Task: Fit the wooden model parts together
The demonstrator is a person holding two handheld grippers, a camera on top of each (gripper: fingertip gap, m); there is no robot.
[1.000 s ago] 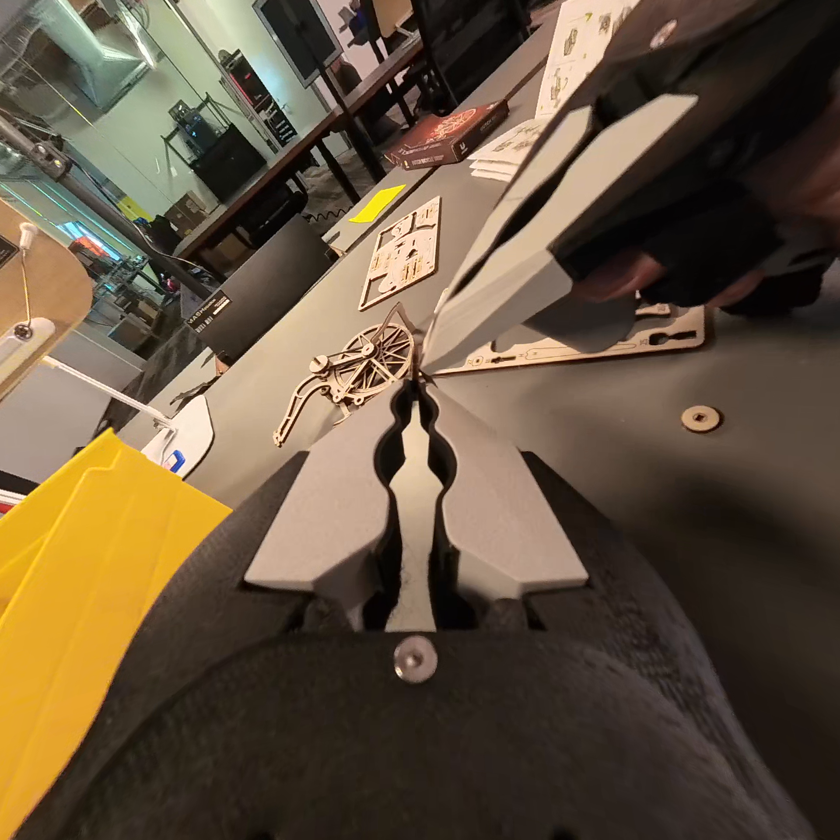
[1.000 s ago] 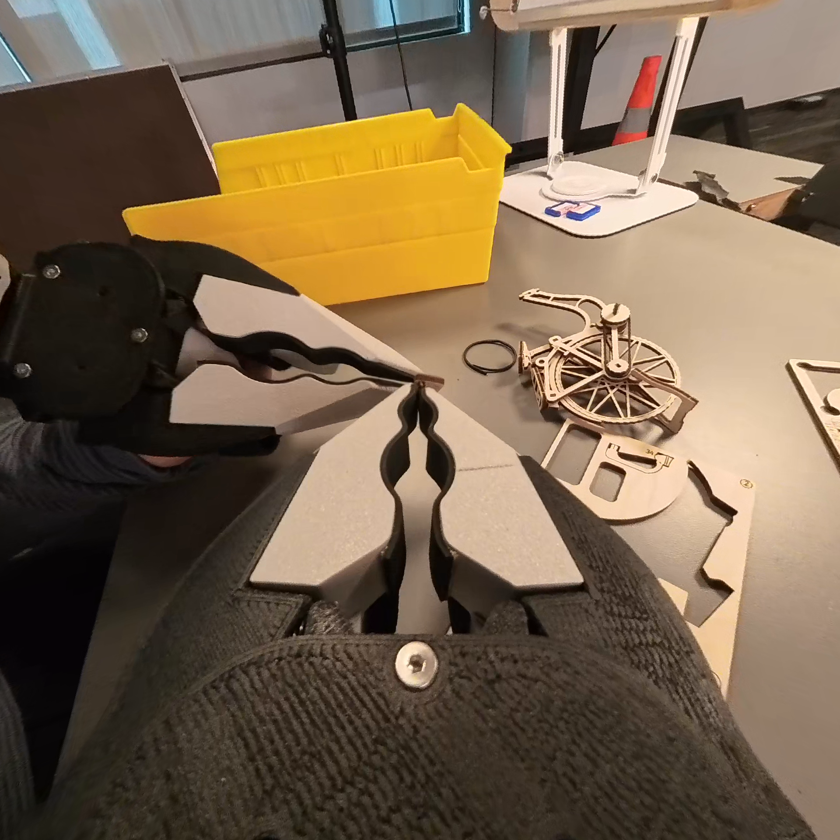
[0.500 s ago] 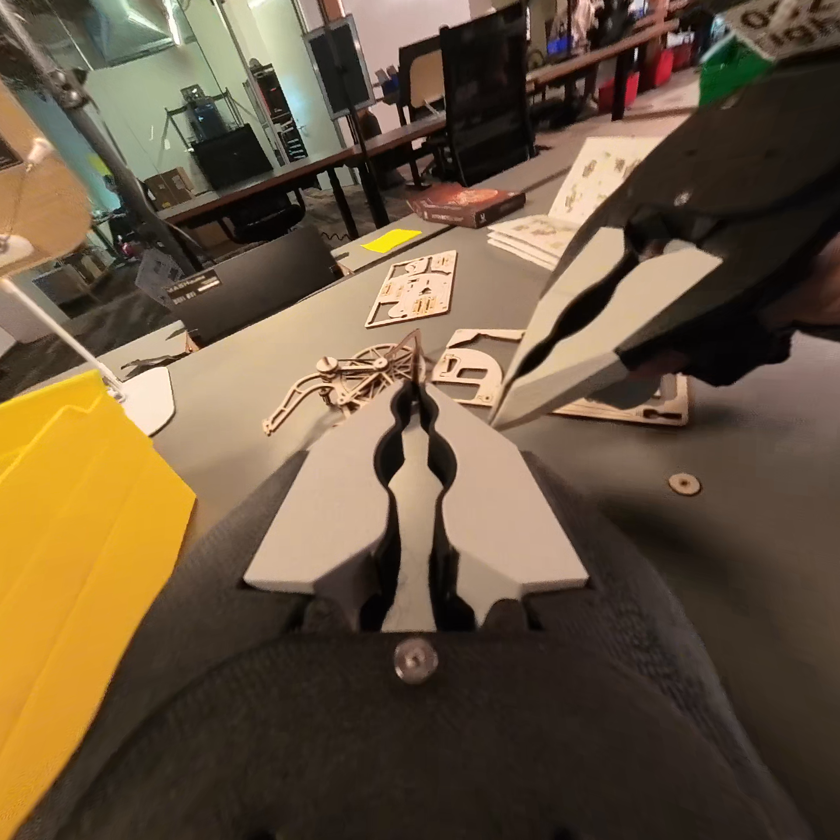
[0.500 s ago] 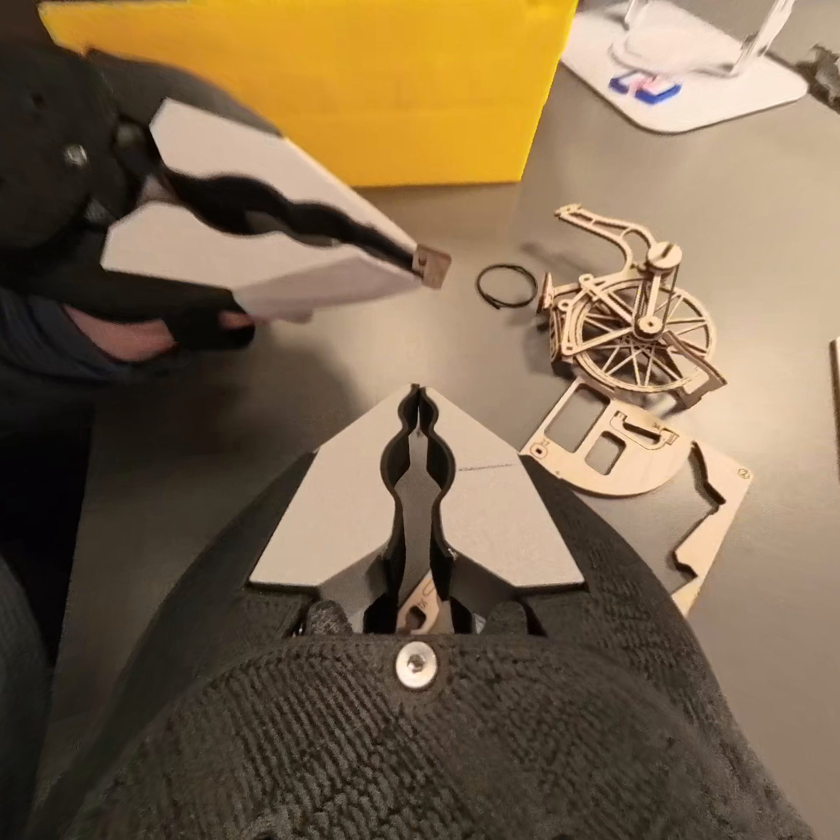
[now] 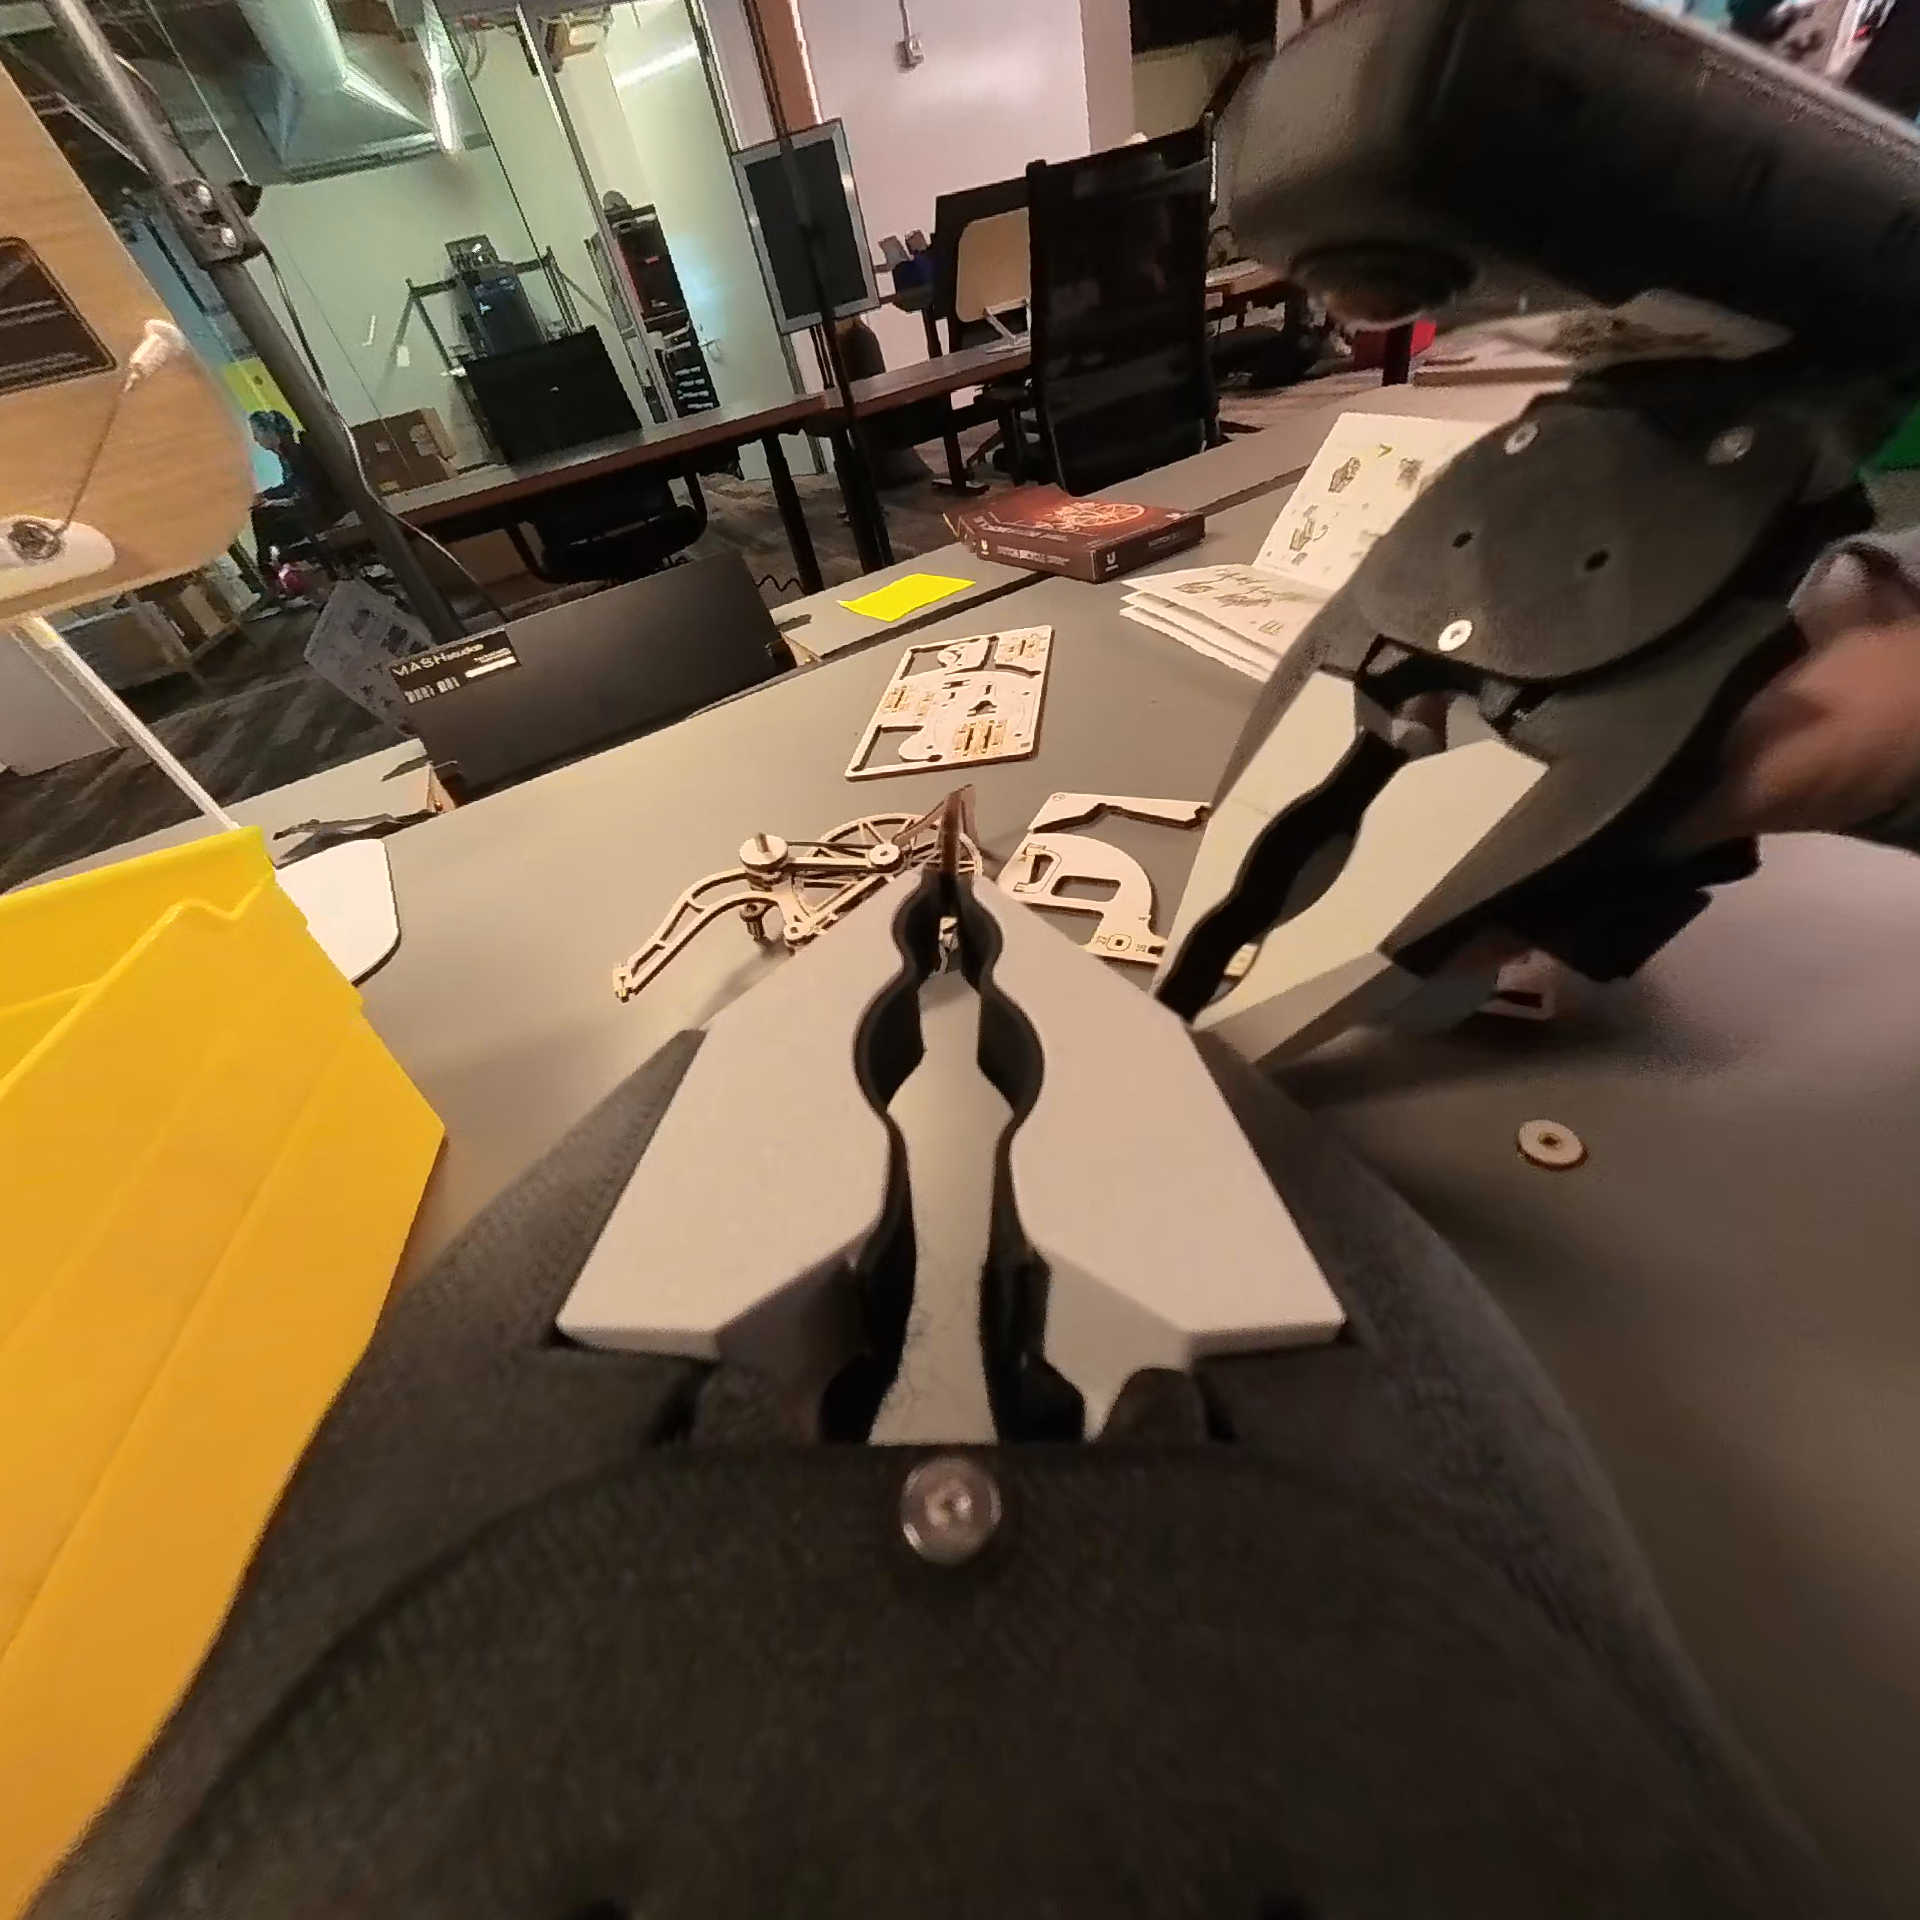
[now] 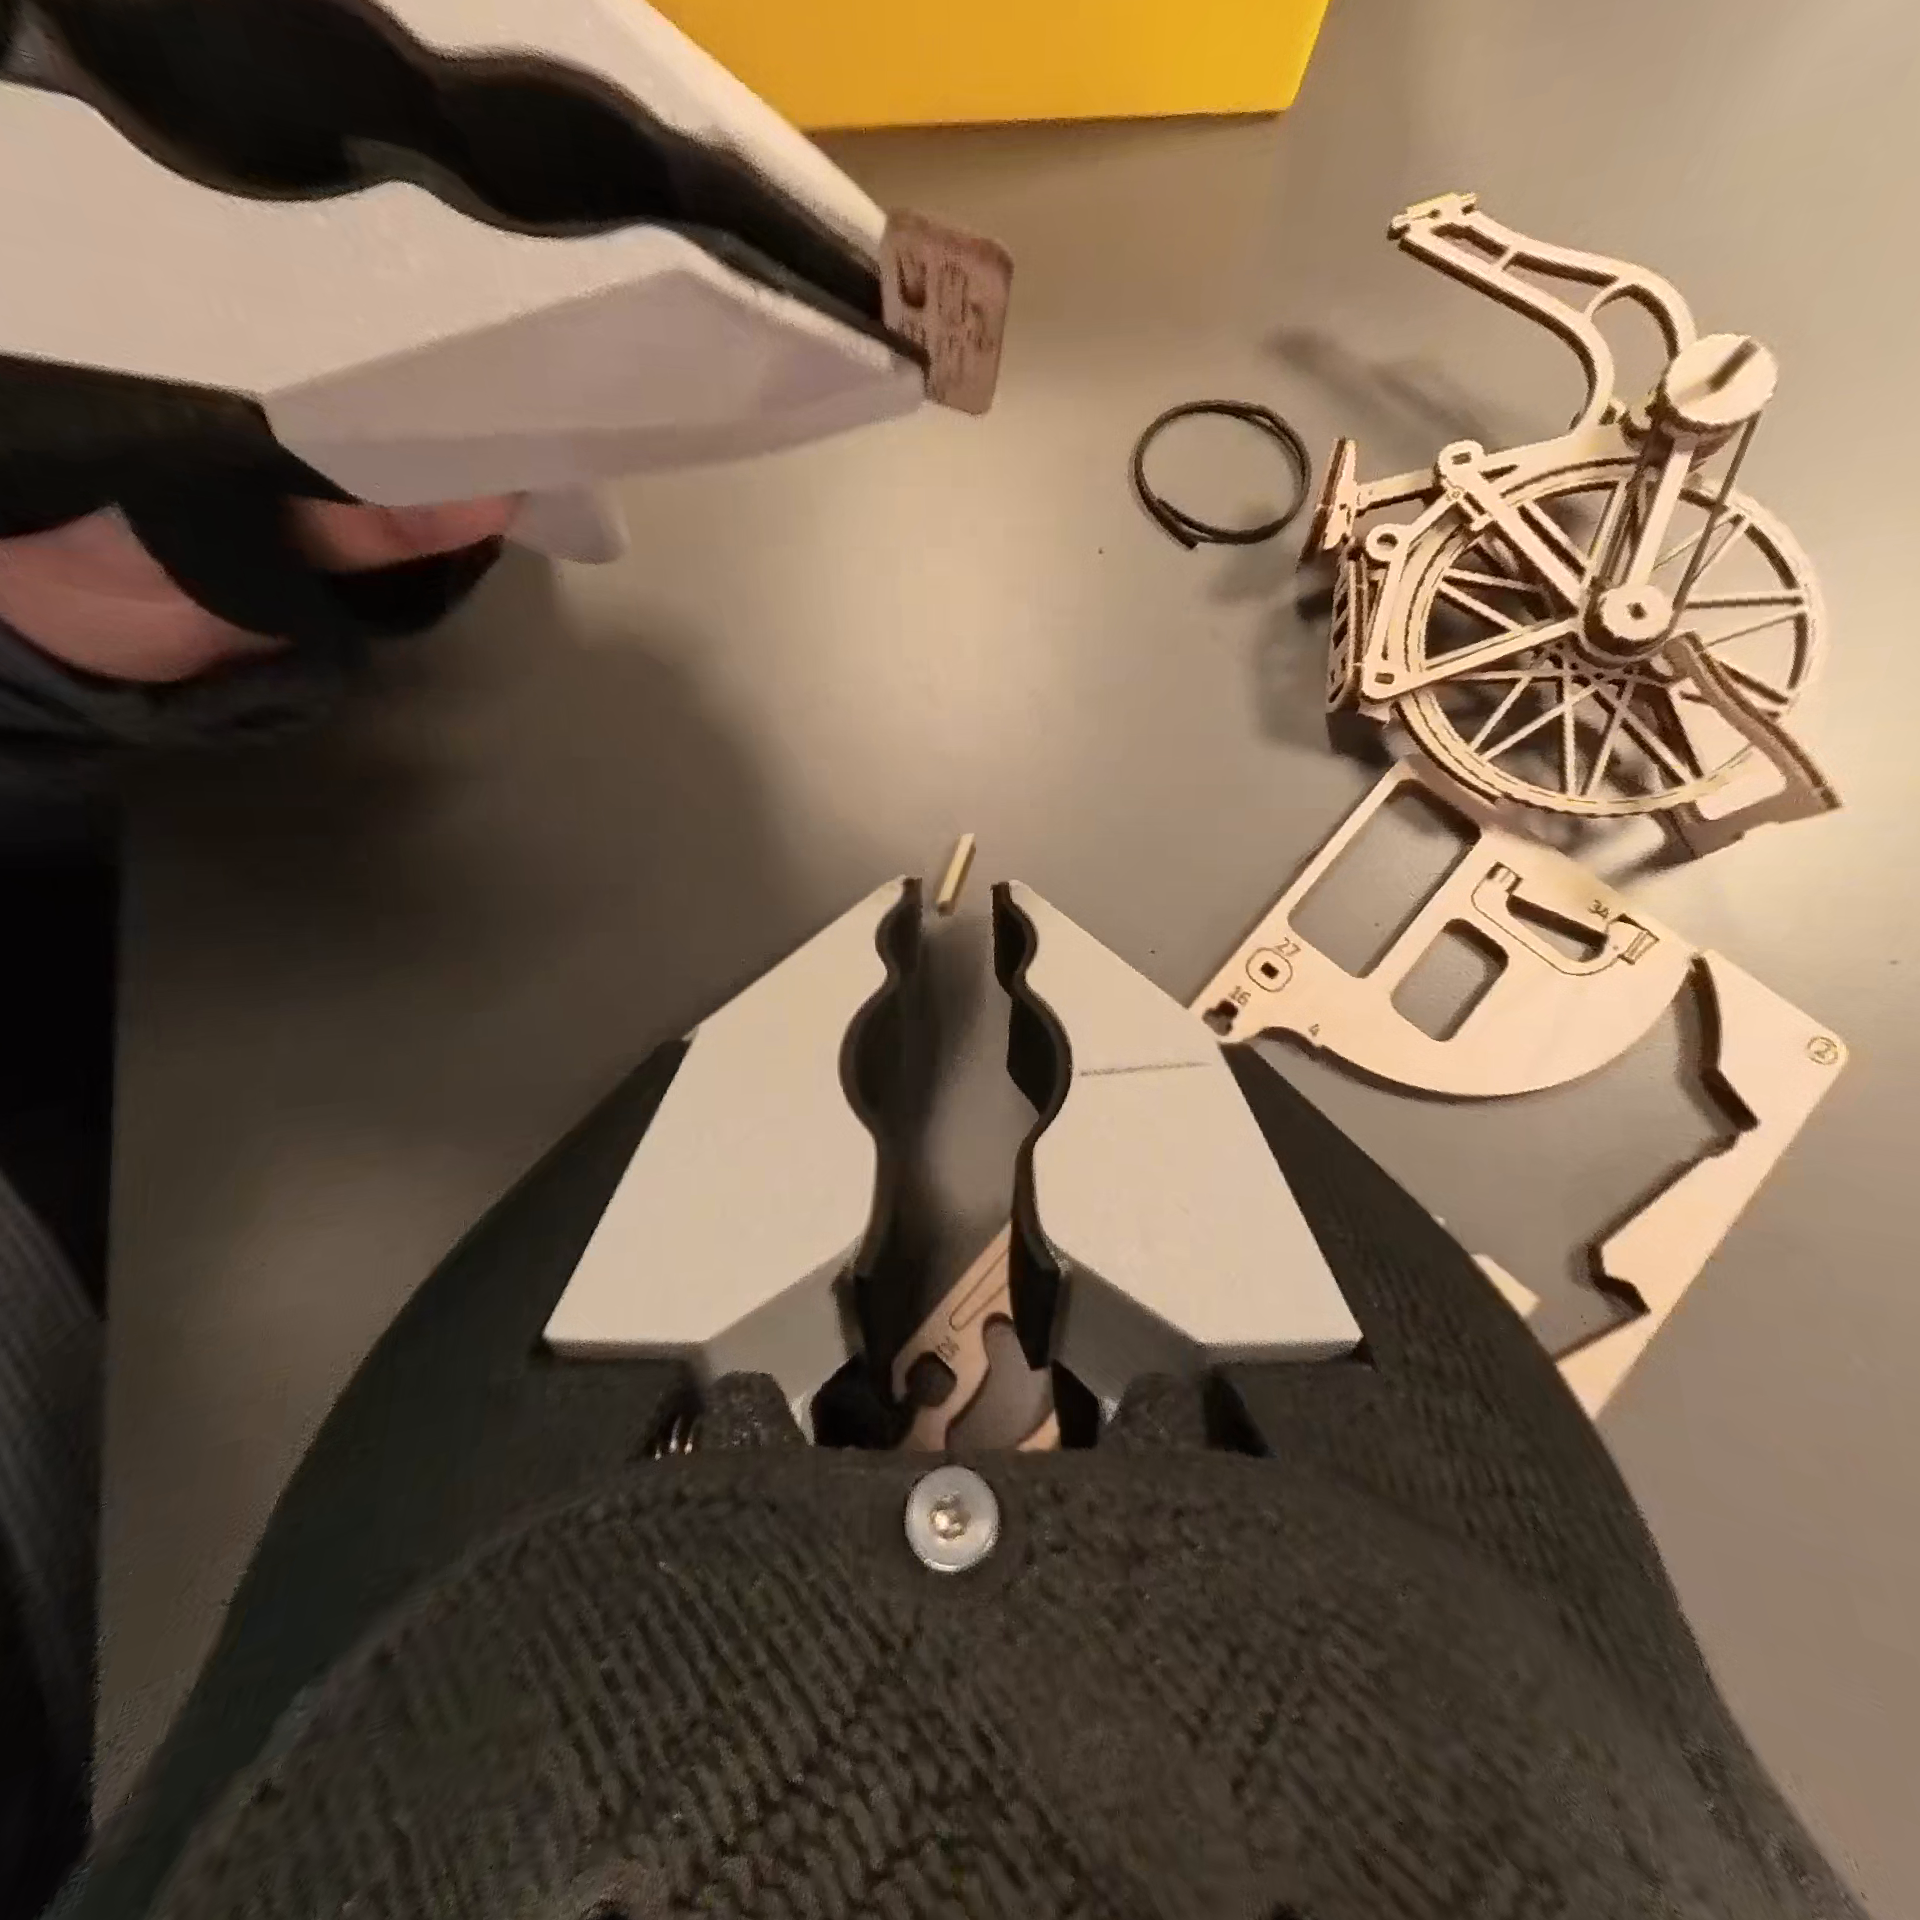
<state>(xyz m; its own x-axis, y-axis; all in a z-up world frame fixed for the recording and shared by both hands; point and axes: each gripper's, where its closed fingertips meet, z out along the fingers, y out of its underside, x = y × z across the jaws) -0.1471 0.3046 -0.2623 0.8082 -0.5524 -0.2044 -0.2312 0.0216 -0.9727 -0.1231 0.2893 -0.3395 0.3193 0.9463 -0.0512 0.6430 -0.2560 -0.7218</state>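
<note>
A small flat wooden piece [image 6: 943, 312] is pinched at the tips of the left gripper [image 6: 894, 312], held above the grey tabletop [image 6: 727, 665]; the left wrist view shows it only edge-on [image 5: 954, 847]. The right gripper [image 6: 956, 899] has its jaws narrowly parted, a thin wooden sliver [image 6: 954, 876] standing between the tips, apparently unclamped. The spoked wooden model [image 6: 1579, 623] lies beyond, a black ring [image 6: 1218, 471] beside it and a cut-out wooden sheet [image 6: 1621, 1081] touching it. Only the left wrist view shows another parts sheet [image 5: 961, 717], booklets [image 5: 1236, 613] and a dark box [image 5: 1081, 532] toward the far edge. A yellow bin [image 5: 156, 1195] sits at the left.
</note>
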